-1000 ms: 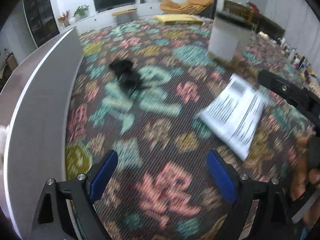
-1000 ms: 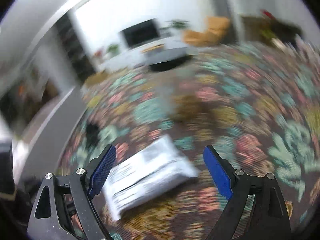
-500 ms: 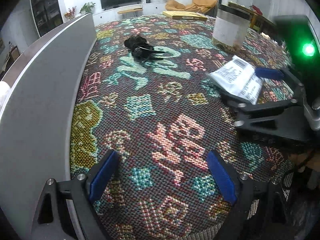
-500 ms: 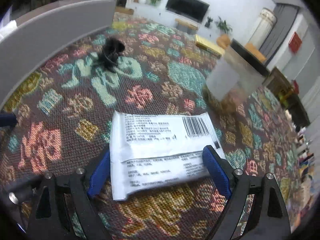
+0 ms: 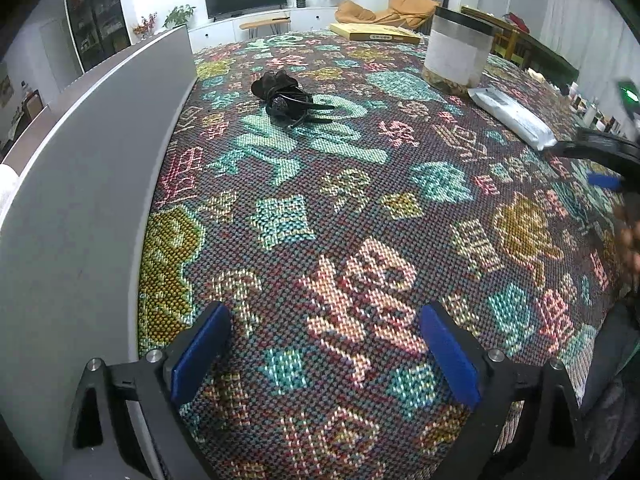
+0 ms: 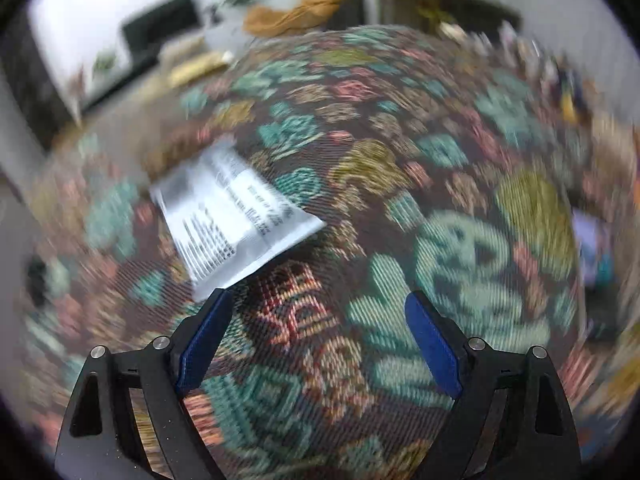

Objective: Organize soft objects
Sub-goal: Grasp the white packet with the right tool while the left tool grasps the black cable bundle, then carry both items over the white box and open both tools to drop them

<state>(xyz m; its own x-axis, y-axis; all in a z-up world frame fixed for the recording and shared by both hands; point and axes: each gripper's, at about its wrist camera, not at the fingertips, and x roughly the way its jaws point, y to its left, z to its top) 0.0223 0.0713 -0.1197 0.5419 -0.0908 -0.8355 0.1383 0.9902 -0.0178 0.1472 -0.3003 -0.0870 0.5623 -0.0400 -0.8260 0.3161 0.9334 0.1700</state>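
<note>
Left gripper (image 5: 324, 354) spread wide, nothing between the blue pads (image 5: 200, 354), low over the patterned cloth (image 5: 360, 184) near its front edge. Grey panel (image 5: 80, 184) runs along the cloth's left side, just beside the left finger. Farther out on the cloth, a black bundle (image 5: 282, 100) with cords lies left of centre, apart from everything else. Jar (image 5: 456, 56) stands at the far right, a white packet (image 5: 512, 116) lying just in front of it, touching or nearly so; can't tell which. Yellow box (image 5: 374, 33) at the far edge.

Right gripper (image 6: 318, 344) also spread, empty; this view is motion-blurred. White packet (image 6: 232, 216) lies flat on the cloth (image 6: 440, 208), ahead and left of the fingers, its near corner just beyond the left pad (image 6: 204, 344); contact can't be told. In the left view the right gripper (image 5: 600, 160) shows at the right edge, near the packet's end.
</note>
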